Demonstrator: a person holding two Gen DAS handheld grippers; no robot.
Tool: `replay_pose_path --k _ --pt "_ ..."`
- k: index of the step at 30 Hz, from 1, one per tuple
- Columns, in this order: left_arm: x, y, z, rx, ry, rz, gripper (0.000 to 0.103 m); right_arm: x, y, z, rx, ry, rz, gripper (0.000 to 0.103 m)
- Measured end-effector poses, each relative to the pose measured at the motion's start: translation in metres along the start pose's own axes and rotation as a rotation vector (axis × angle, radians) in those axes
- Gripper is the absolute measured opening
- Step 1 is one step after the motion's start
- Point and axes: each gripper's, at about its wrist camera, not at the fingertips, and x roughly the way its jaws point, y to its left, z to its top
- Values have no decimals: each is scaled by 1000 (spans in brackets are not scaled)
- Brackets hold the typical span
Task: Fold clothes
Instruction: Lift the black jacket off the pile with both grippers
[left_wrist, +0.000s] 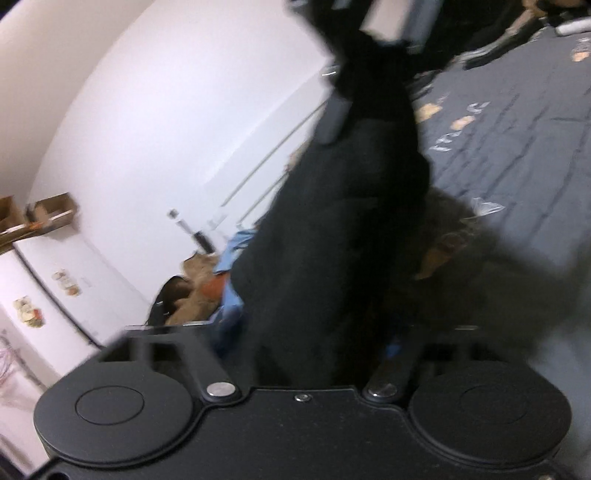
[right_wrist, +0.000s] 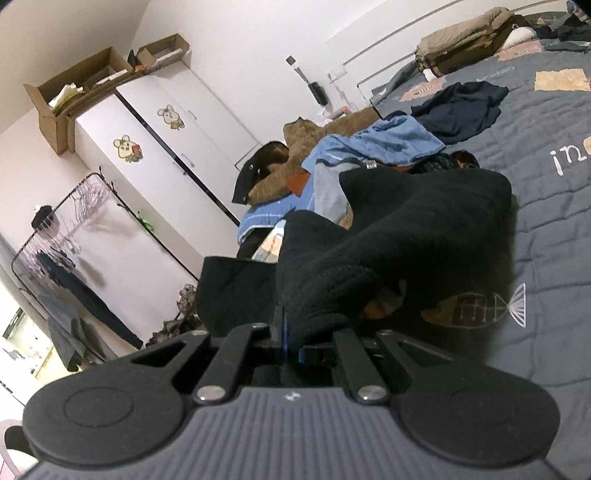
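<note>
Black garment (right_wrist: 406, 236) is hanging bunched above the bed (right_wrist: 554, 229) while you are clamping it in the right tool (right_wrist: 291, 343) and seemingly the blurred left tool (left_wrist: 321, 354), so you are probably needing to spread it flat next.

Left gripper (left_wrist: 325, 354): black 2-finger tool, fingertips hidden behind dark cloth; jaw state unclear.
Right gripper (right_wrist: 291, 345): black 2-finger tool with grey ribbed body, jaws nearly together, pinching dark cloth.
</note>
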Motion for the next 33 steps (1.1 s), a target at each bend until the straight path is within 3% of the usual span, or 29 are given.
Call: replay_pose_path --k 1,3,7,11,14,16,18,21,25,30,33 --pt "3 4 0 -23 14 -15 17 0 0 -1 -17 3 -7 6" --pt "7 12 0 -77 29 -49 14 0 1 -2 -53 10 -24 8" --pt "6 30 -1 -172 31 -96 13 2 6 -6 -160 33 -91 13" --pt "8 50 -4 -276 37 -126 12 -7 3 -10 -238 45 -84 29" --pt "11 61 -2 -344 42 -148 12 -16 3 -14 -315 64 -85 34" --pt "13 65 -2 -372 47 -157 12 -23 5 -19 -400 67 -115 39" --pt "13 71 -3 -401 51 -170 12 -30 10 -27 -512 43 -186 58" --pt "11 81 -6 -456 59 -188 12 -37 11 -40 -684 18 -240 68" --pt "13 85 -7 -486 67 -202 12 -25 10 -56 -861 50 -266 72" --pt "12 86 -8 -502 71 -214 12 1 15 -83 -1075 94 -236 78" --pt "13 87 -8 -506 73 -222 12 18 18 -93 -1171 69 -241 82"
